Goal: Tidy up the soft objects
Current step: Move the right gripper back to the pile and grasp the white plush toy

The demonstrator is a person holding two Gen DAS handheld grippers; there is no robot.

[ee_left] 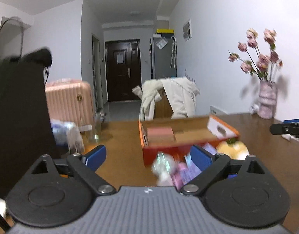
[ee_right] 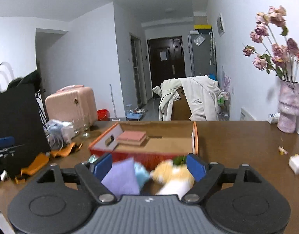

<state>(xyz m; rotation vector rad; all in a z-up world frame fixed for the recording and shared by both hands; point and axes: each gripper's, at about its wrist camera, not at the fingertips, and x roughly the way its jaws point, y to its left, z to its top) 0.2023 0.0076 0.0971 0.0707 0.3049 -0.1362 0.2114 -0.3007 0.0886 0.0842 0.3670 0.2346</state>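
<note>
- Your left gripper (ee_left: pixel 148 157): blue pads spread wide, nothing pressed between them; the blurred soft pieces seen through the gap lie on the table beyond.
- Your right gripper (ee_right: pixel 149 164): blue pads likewise wide apart, gripping nothing.
- Heap of soft objects, just ahead of your right fingers: a lilac square cloth (ee_right: pixel 122 177), a pale blue cloth (ee_right: pixel 141 172) beside it, a yellow-and-white plush toy (ee_right: pixel 174 175); all motion-blurred.
- Orange cardboard box with open top (ee_right: pixel 195 136), directly behind the heap on the brown wooden table (ee_right: pixel 237 146); a folded pink cloth (ee_right: pixel 133 136) lies inside it, at the left.
- Pink mottled vase of dried roses (ee_right: pixel 288 107), far right corner of the table.
- Pink ribbed suitcase (ee_right: pixel 71 103), on the floor beyond the table.
</note>
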